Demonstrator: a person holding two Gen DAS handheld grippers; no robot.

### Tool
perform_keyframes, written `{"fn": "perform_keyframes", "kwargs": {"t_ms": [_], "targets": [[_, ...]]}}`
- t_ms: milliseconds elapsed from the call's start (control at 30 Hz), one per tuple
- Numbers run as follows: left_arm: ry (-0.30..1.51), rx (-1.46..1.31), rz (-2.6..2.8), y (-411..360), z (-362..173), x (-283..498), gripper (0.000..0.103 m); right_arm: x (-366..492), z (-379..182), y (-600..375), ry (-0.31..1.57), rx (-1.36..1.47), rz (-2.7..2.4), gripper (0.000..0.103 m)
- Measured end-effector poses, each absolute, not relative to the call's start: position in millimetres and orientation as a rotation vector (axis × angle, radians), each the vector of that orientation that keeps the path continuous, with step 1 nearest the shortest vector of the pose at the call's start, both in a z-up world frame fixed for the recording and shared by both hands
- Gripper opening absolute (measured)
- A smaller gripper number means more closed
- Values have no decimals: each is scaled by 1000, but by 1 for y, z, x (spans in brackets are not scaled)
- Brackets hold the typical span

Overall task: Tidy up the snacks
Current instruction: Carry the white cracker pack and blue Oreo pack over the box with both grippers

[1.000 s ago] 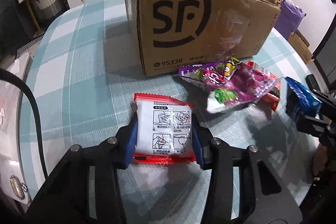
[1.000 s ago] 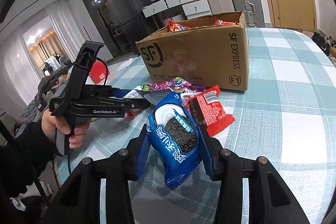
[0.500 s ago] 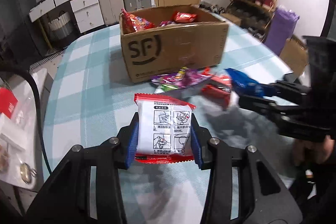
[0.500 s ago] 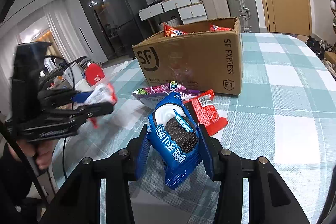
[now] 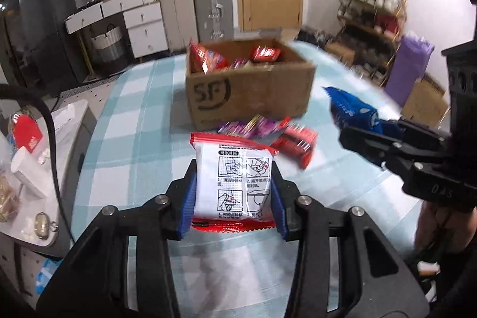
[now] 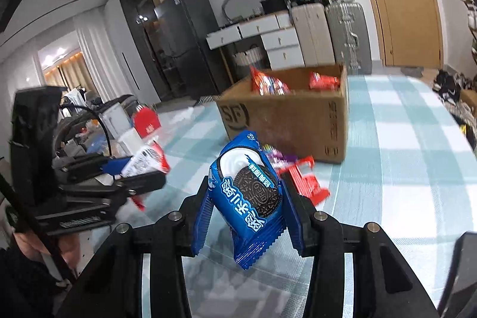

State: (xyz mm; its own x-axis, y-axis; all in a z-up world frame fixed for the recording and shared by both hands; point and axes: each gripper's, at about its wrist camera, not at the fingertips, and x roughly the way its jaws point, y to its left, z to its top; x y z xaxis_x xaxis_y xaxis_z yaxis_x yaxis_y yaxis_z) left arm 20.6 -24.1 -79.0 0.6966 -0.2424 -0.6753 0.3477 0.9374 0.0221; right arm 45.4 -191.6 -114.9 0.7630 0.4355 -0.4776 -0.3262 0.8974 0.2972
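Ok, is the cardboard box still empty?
No. The cardboard box already holds red snack packets, visible over its rim in the left wrist view.

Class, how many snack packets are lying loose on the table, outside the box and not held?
2: a purple packet and a red packet, both before the cardboard box. Others may hide beneath.

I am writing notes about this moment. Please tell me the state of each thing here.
Left claw: shut on the white packet.
Right claw: shut on the blue cookie packet.
Cardboard box: open, snacks inside.
Red packet: lying on the table.
Purple packet: lying by the box.
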Motion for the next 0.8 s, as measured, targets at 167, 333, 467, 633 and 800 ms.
{"fn": "perform_keyframes", "kwargs": {"t_ms": [167, 333, 467, 633, 800], "targets": [[648, 142, -306, -33, -52, 7, 40, 34, -77, -196, 522, 228, 429, 44], [609, 106, -333, -35, -28, 1, 40, 24, -36, -199, 463, 225, 426, 44], [587, 94, -354, -34, -5, -3, 40, 19, -4, -199, 418, 215, 432, 44], [563, 111, -361, -31, 21, 5, 40, 26, 33, -198, 387, 195, 445, 44], [601, 100, -373, -26, 38, 34, 41, 41, 65, -197, 375, 197, 467, 44]]}}
